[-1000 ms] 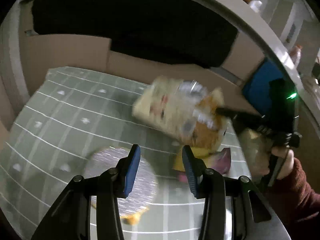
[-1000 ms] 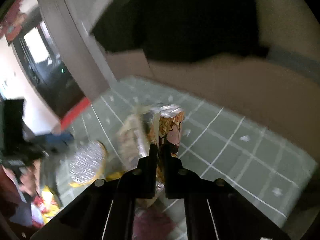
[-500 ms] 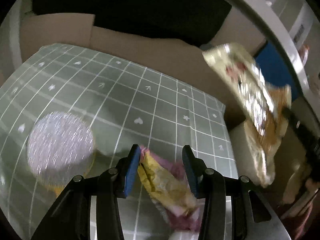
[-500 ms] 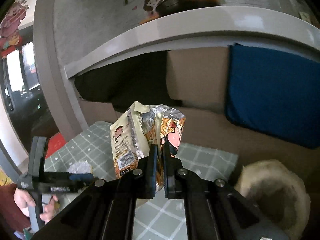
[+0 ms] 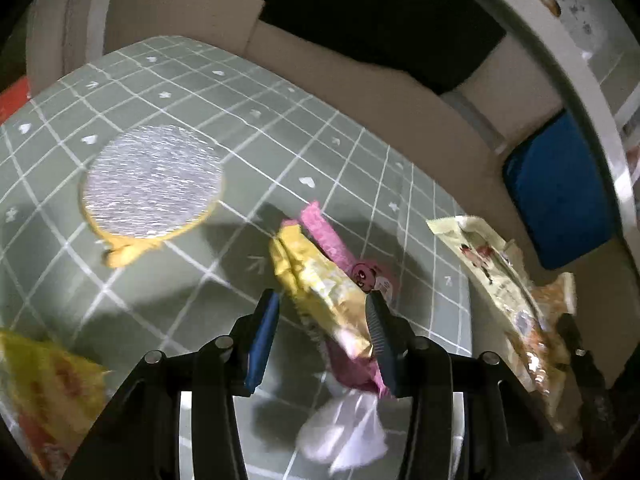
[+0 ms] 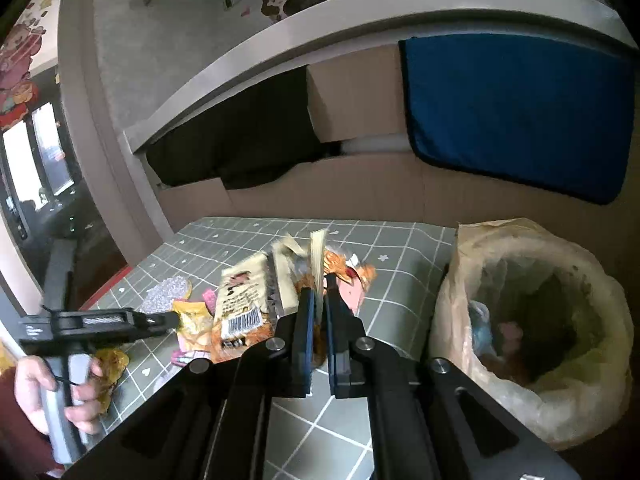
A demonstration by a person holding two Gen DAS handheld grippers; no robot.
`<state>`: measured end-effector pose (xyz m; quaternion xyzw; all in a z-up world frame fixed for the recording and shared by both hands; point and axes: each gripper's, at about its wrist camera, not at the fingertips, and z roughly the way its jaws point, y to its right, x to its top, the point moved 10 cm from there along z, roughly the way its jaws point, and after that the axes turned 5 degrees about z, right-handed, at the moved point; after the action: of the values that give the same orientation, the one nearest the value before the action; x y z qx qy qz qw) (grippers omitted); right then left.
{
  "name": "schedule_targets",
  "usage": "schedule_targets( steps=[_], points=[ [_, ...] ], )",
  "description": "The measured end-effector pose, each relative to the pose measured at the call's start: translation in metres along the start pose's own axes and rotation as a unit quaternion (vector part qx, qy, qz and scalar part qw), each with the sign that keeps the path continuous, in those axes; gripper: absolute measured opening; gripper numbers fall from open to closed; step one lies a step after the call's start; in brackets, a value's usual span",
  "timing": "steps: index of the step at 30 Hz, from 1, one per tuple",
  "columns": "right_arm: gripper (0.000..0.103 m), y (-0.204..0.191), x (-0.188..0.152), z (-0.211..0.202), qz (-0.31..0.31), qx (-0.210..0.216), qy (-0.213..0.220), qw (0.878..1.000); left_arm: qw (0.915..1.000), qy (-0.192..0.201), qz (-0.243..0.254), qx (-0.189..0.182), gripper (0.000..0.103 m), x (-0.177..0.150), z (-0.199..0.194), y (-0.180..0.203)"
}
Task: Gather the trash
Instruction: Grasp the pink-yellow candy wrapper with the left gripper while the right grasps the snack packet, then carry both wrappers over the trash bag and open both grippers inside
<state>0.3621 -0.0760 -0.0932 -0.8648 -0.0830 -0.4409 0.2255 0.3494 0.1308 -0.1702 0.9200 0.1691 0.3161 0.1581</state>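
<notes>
My left gripper [image 5: 322, 320] is open over the green grid mat [image 5: 248, 92], its fingers on either side of a yellow wrapper [image 5: 316, 280] lying on a pink wrapper [image 5: 328, 236]. A white crumpled tissue [image 5: 344, 436] lies below them. My right gripper [image 6: 318, 308] is shut on cream and orange snack wrappers [image 6: 248, 300] and holds them above the mat, left of the trash bin lined with a plastic bag [image 6: 532, 316]. The held wrappers also show in the left wrist view [image 5: 508, 280]. The left gripper also shows in the right wrist view [image 6: 176, 320].
A round foil lid [image 5: 152, 180] lies on the mat at the left. Another yellow wrapper [image 5: 44, 384] sits at the lower left edge. Cardboard boxes [image 6: 360, 192], a blue cushion [image 6: 516, 108] and a shelf stand behind the mat.
My right gripper has carried the snack wrappers off to the right, beside the trash bin, and lowered them. My left gripper has moved in over the yellow and pink wrappers.
</notes>
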Motion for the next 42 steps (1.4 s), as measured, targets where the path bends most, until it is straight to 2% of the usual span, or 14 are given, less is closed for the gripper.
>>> schedule_targets(
  steps=[2,3,4,6,13,17,20,25,29,33,36,42],
  points=[
    [0.006,0.001,-0.001,-0.003,0.003,-0.001,0.002,1.000,0.9999,-0.006,0.002,0.014,0.045,-0.003,0.011,0.002],
    [0.006,0.001,0.000,-0.004,0.003,-0.001,0.002,1.000,0.9999,-0.009,-0.001,0.011,0.039,-0.004,0.013,0.003],
    [0.006,0.002,0.000,-0.005,0.002,-0.002,0.003,1.000,0.9999,-0.012,-0.005,0.003,0.028,-0.006,0.015,0.006],
    [0.006,0.003,-0.001,-0.008,-0.003,-0.005,0.006,1.000,0.9999,-0.011,0.007,-0.005,0.018,-0.007,0.013,0.013],
    [0.006,0.008,0.015,-0.027,-0.005,-0.009,0.037,0.999,0.9949,0.076,0.065,-0.006,0.016,0.025,-0.044,0.041],
    [0.006,0.016,0.036,-0.051,-0.011,-0.022,0.075,0.997,0.9817,0.146,0.122,-0.009,0.016,0.044,-0.087,0.080],
    [0.006,0.028,0.051,-0.072,-0.021,-0.044,0.104,0.993,0.9719,0.168,0.163,-0.024,0.016,0.044,-0.100,0.116],
    [0.006,0.064,0.064,-0.103,-0.016,-0.088,0.139,0.986,0.9641,0.157,0.200,-0.077,0.016,0.029,-0.085,0.182],
    [0.006,0.096,0.062,-0.116,-0.011,-0.125,0.147,0.981,0.9538,0.144,0.238,-0.114,0.016,0.014,-0.056,0.237],
    [0.006,0.135,0.060,-0.117,-0.004,-0.163,0.147,0.976,0.9482,0.123,0.258,-0.138,0.016,-0.002,-0.026,0.279],
    [0.006,0.165,0.062,-0.108,0.006,-0.183,0.138,0.973,0.9481,0.094,0.267,-0.145,0.016,-0.010,0.008,0.298],
    [0.006,0.211,0.044,-0.081,0.020,-0.210,0.094,0.973,0.9457,0.045,0.295,-0.130,0.016,-0.027,0.069,0.320]
  ],
)
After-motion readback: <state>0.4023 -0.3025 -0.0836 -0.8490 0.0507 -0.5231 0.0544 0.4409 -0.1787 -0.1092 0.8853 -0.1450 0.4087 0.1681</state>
